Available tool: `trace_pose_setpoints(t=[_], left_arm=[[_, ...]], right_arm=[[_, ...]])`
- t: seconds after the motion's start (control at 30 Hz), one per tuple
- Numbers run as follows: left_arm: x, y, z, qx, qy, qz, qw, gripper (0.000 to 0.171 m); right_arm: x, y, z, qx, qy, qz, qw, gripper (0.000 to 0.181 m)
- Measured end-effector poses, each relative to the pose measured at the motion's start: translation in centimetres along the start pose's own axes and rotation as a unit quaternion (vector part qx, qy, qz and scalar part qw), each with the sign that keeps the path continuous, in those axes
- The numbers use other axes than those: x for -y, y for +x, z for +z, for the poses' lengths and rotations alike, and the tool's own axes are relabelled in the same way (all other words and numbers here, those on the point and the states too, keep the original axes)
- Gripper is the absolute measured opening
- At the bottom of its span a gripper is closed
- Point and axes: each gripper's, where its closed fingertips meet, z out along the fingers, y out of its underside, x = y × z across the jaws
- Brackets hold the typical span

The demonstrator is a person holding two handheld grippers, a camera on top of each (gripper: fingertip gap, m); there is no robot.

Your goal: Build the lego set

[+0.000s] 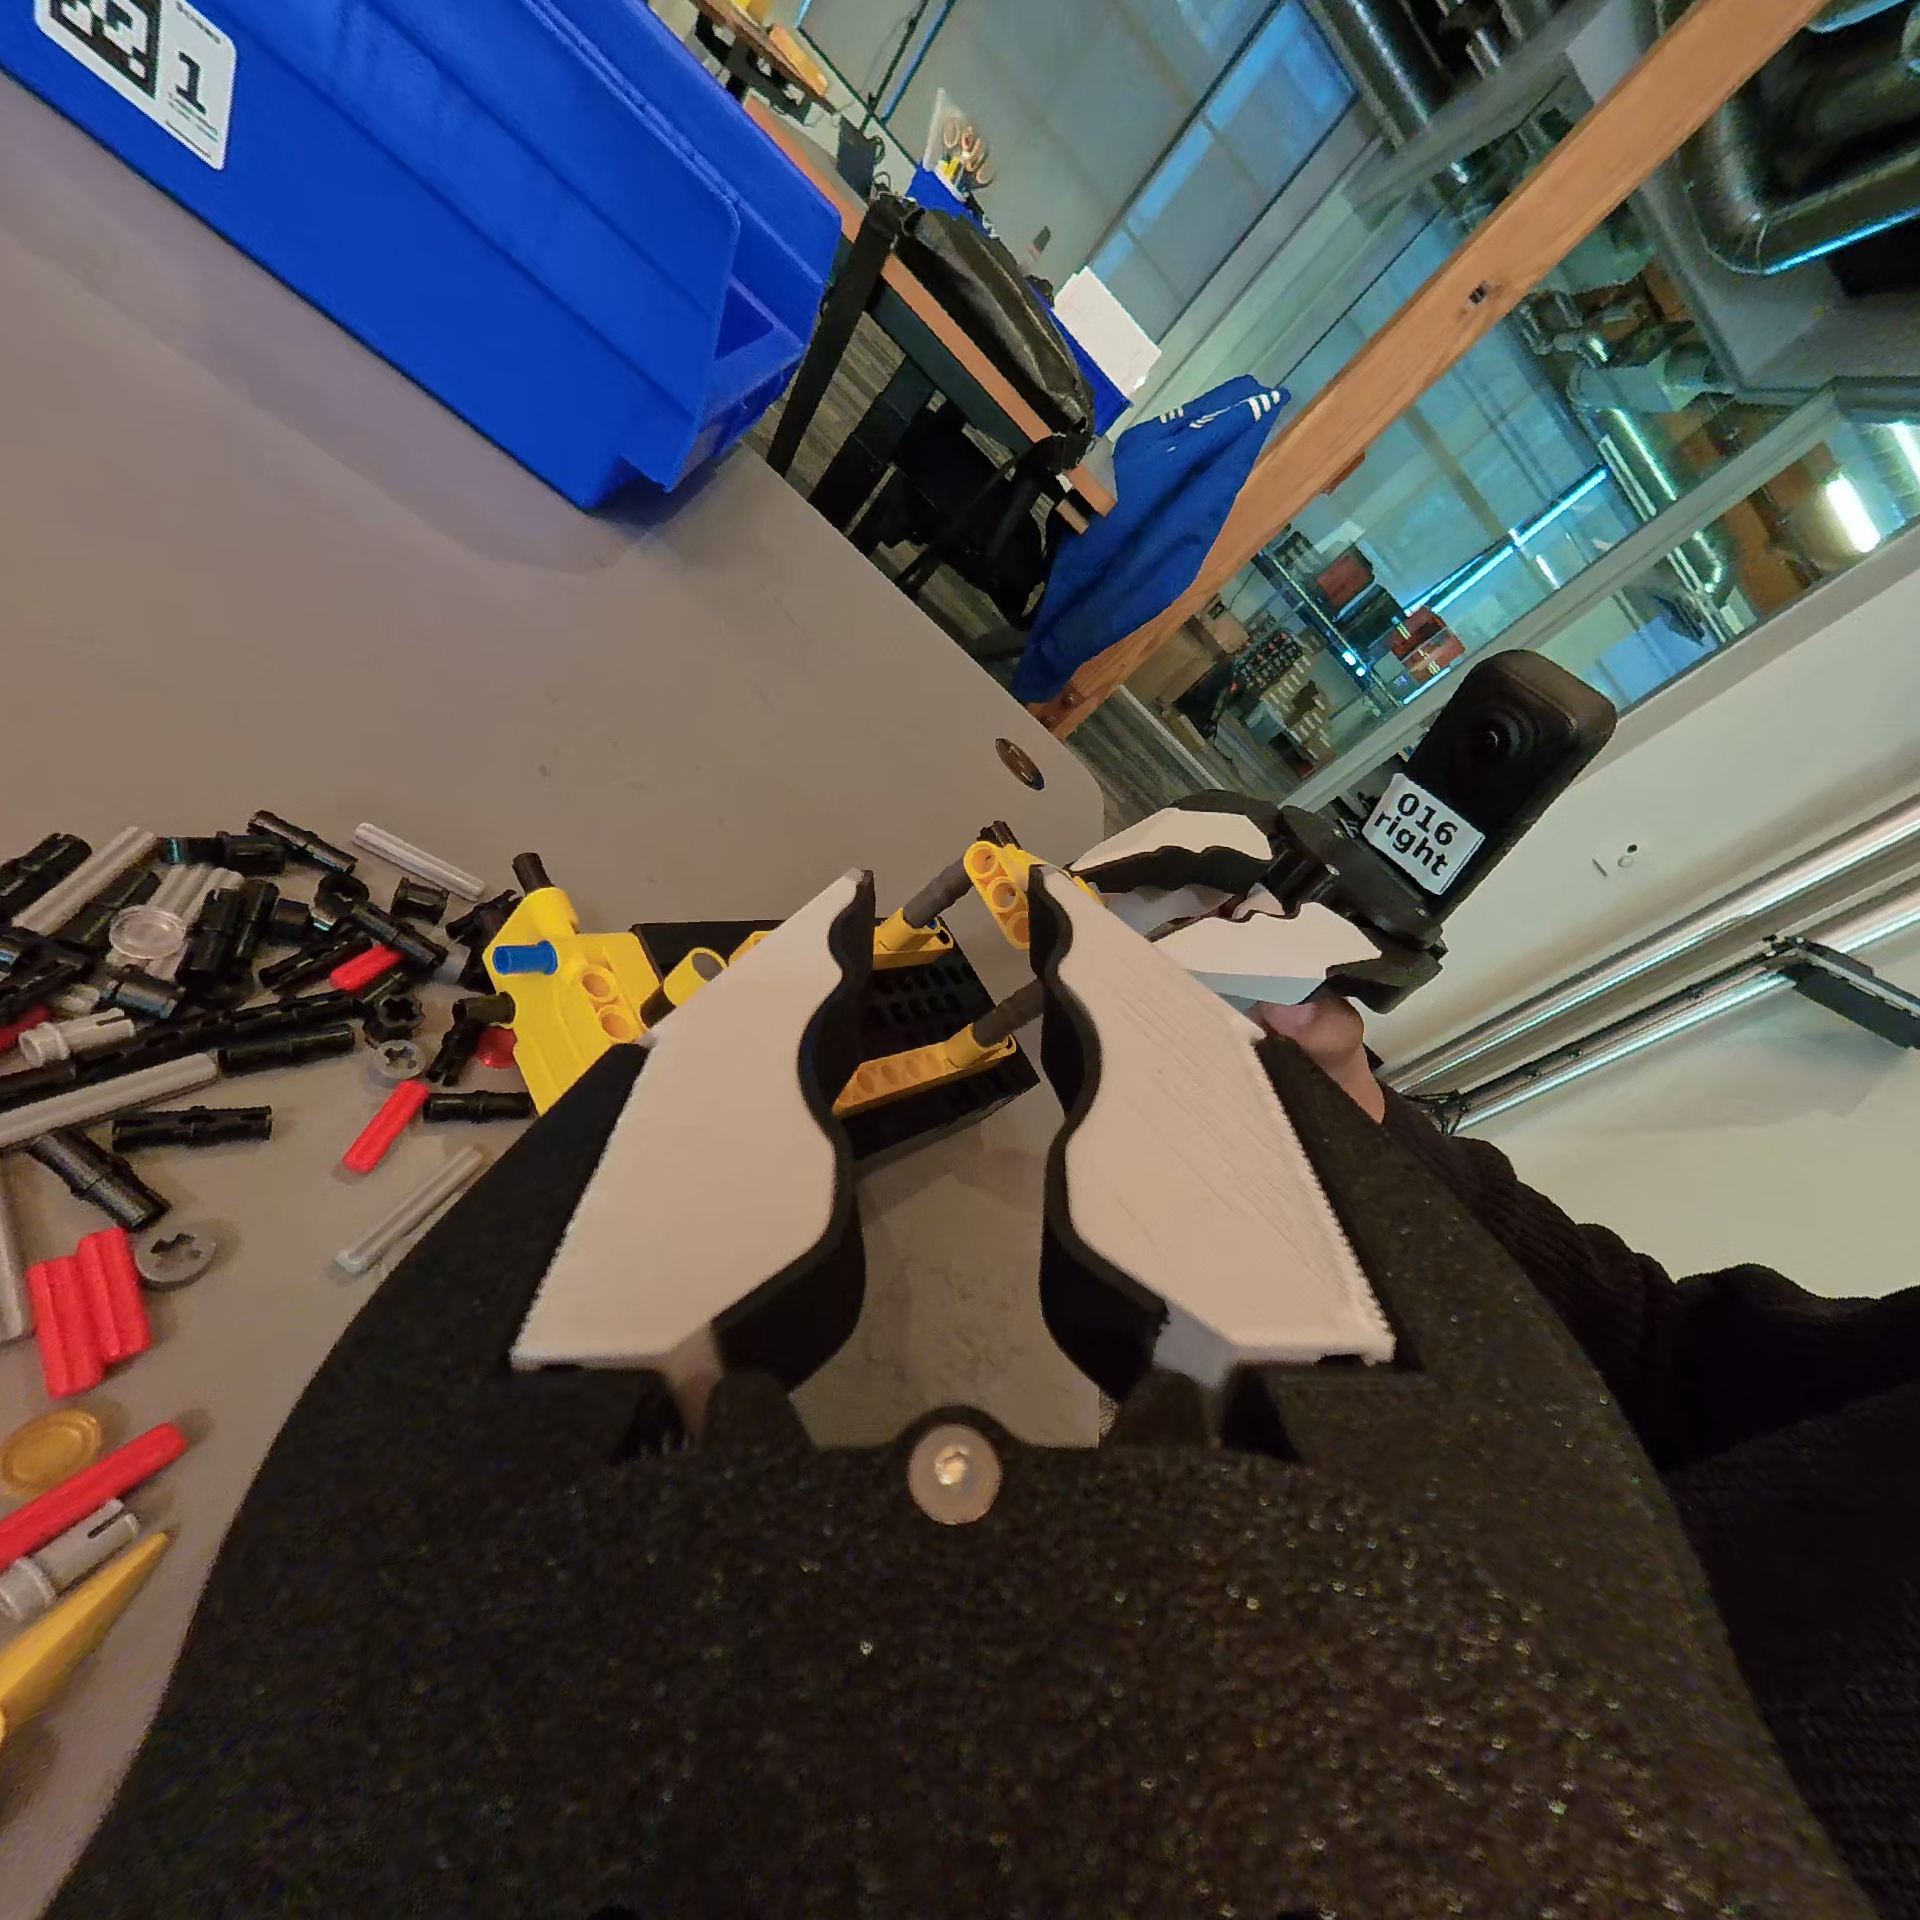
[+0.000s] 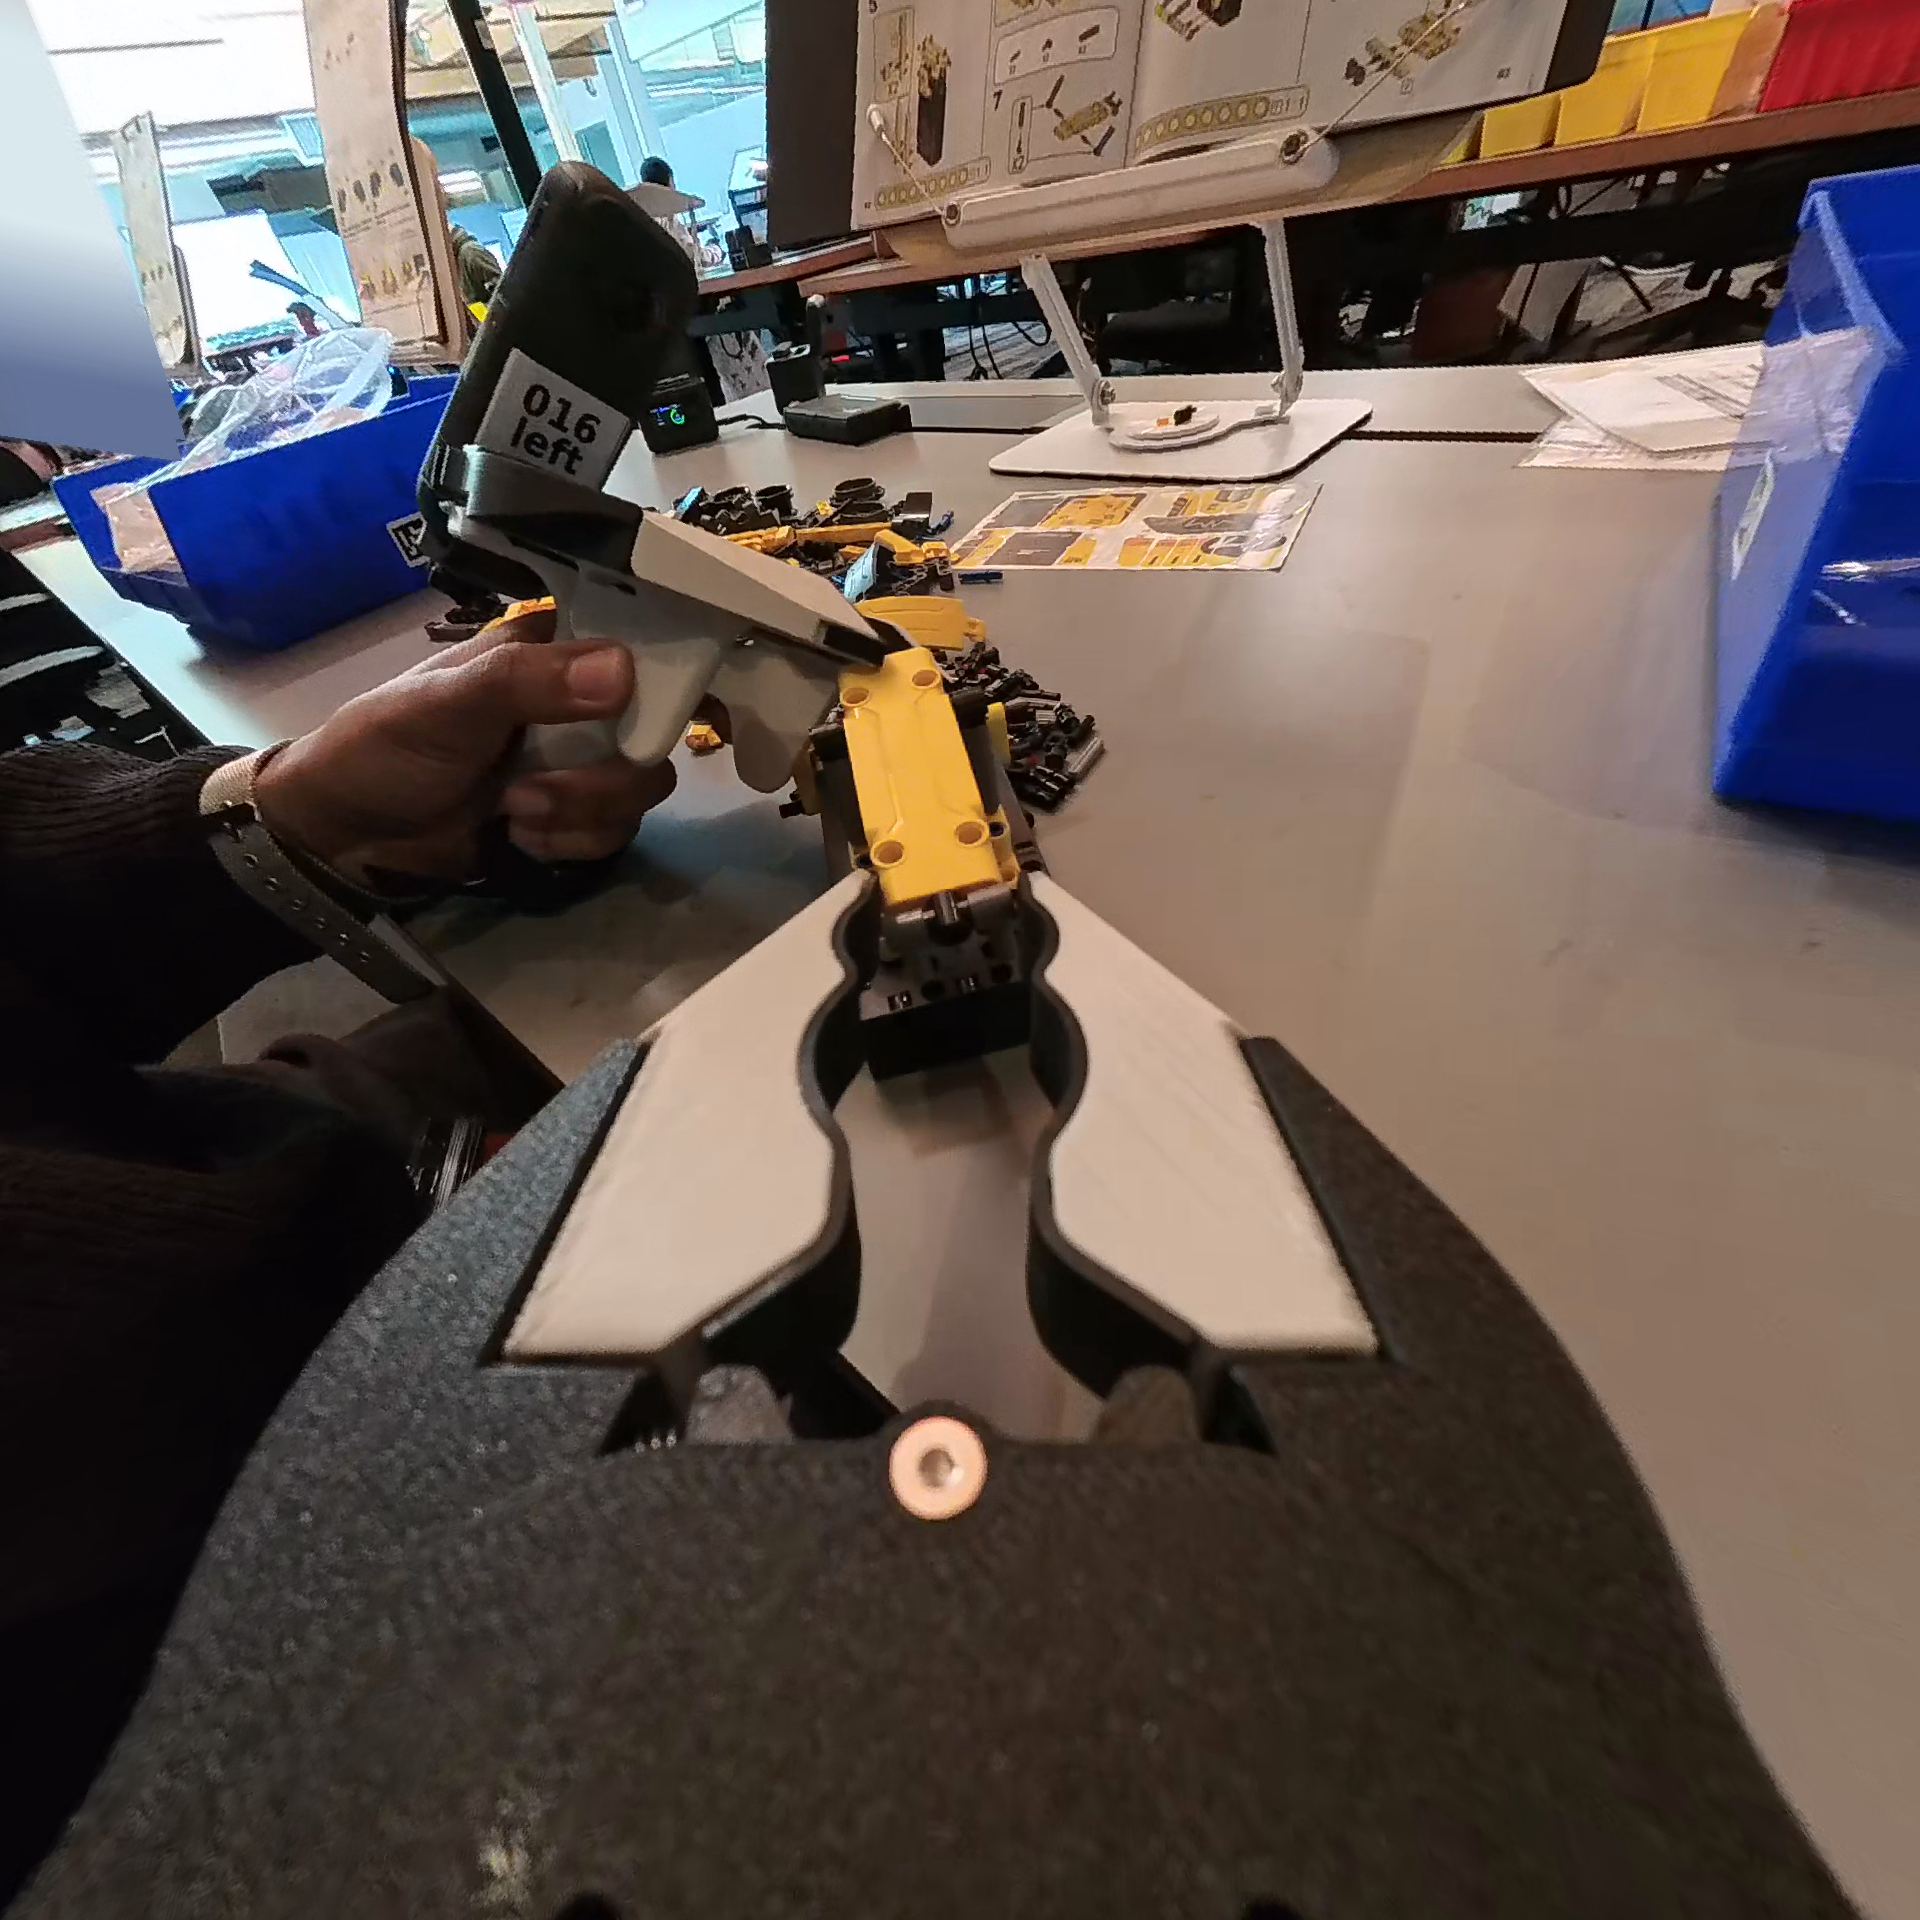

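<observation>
A yellow and black brick-built model (image 2: pixel 914 769) lies on the grey table (image 2: pixel 1403 883). My right gripper (image 2: pixel 951 894) is shut on its near grey-and-black end, with both pads against its sides. My left gripper (image 1: pixel 951 894) is open, its fingers spread over the model's other end (image 1: pixel 914 1008), where grey pins and a yellow holed beam stand between the jaws. In the right wrist view the left gripper (image 2: pixel 868 644), held by a hand, has its tips on the far end of the yellow top panel. The right gripper (image 1: pixel 1184 888) reaches in from the right in the left wrist view.
Loose black, grey, red and yellow parts (image 1: pixel 208 987) lie scattered left of the model and beyond it (image 2: pixel 1029 727). Blue bins (image 1: pixel 468 260) (image 2: pixel 1818 582) (image 2: pixel 270 540) stand around. An open booklet on a white stand (image 2: pixel 1091 94) and a sticker sheet (image 2: pixel 1132 530) are behind. The table edge (image 1: pixel 1039 774) is close. The tips of one gripper are about 7 cm away from the tips of the other.
</observation>
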Motion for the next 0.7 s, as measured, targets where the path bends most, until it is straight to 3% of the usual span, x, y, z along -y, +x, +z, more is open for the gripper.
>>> trace_pose_setpoints(t=[0.37,0.7], left_arm=[[0.01,0.14,-0.05,0.003,0.002,0.009,1.0,0.027],[0.49,0.43,-0.55,-0.003,0.023,0.016,1.0,0.024]], right_arm=[[0.56,0.25,-0.36,-0.004,0.023,0.017,1.0,0.026],[0.03,0.26,-0.91,-0.031,-0.011,-0.018,0.999,0.03]])
